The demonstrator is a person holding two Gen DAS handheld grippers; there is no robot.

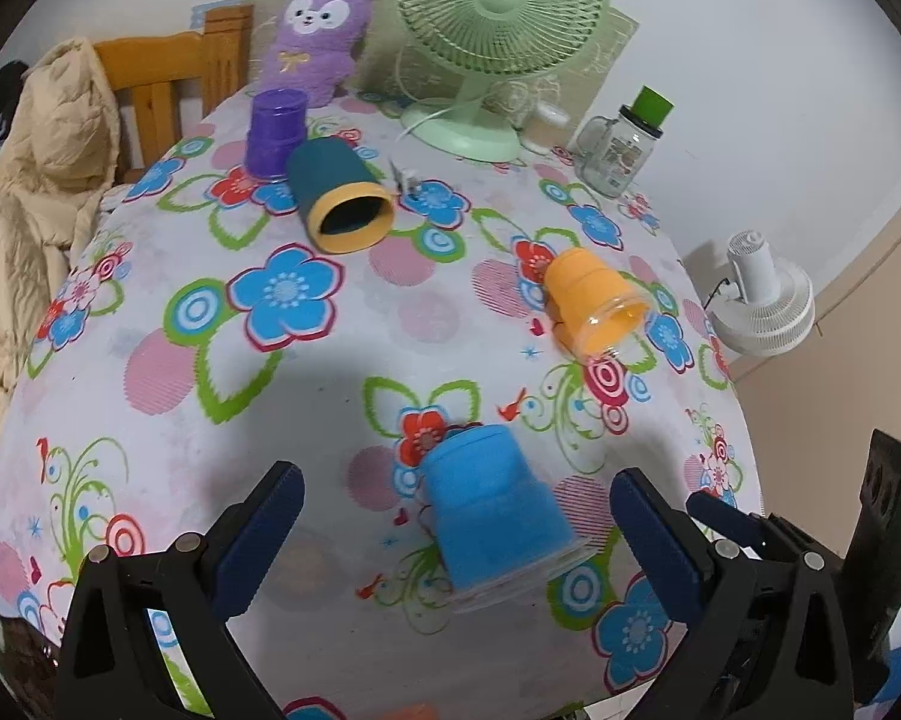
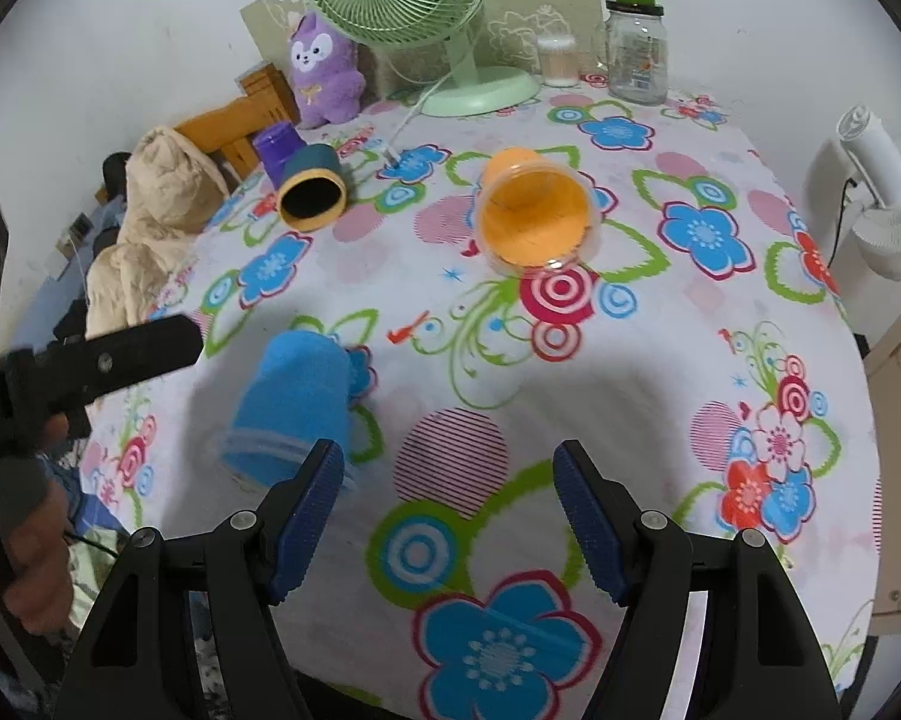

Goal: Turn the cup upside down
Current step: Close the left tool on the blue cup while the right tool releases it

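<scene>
My left gripper gapes wide around the blue cup, which seems tipped, rim toward me, between its fingers; my right gripper, also apart, sits farther off.

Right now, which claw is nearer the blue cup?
Left. The left claw is open around the blue cup, a finger either side. The right claw is open beside it, over bare cloth.
</scene>
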